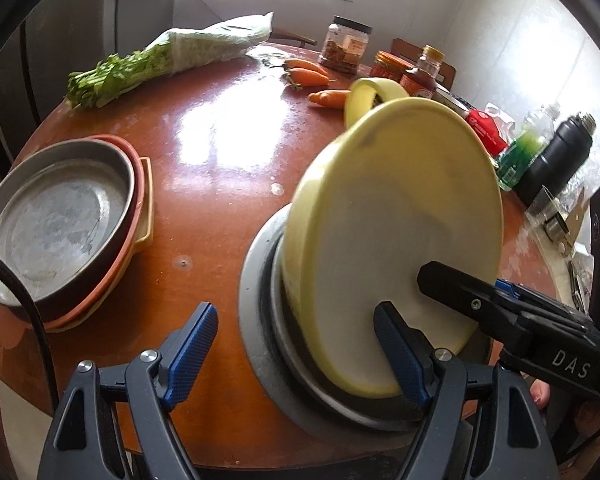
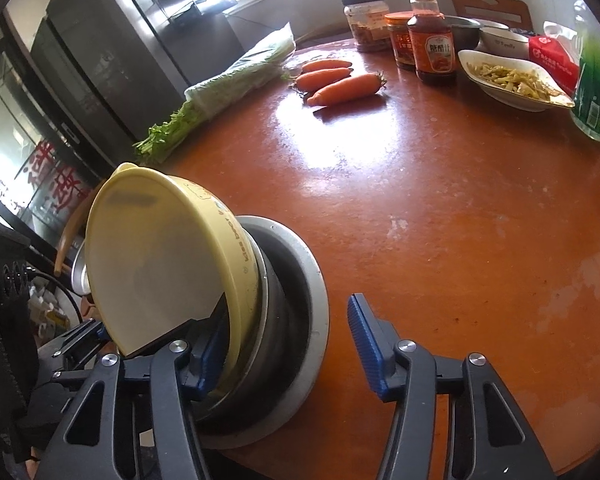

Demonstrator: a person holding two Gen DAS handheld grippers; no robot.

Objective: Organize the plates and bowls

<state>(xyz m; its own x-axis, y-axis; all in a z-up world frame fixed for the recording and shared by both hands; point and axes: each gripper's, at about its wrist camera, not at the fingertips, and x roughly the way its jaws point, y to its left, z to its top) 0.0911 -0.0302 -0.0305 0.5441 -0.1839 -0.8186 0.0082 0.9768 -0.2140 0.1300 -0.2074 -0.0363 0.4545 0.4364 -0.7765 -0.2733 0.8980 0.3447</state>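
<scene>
Now, round yellow bowl [image 1: 396, 220] tilted on steel bowls [image 1: 260, 344] — left claw [image 1: 296, 308], right claw [image 2: 284, 312] released.

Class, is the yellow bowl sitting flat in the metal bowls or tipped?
Tipped: the yellow bowl stands nearly on edge, its lower rim inside the stacked metal bowls.

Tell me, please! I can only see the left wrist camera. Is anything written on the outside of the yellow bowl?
Observer: Yes. The right wrist view shows small print running along the outer wall of the yellow bowl.
Operator: Is there any food already served on the table?
Observer: Yes. A white dish of pale shredded food sits just right of the sauce bottle.
</scene>
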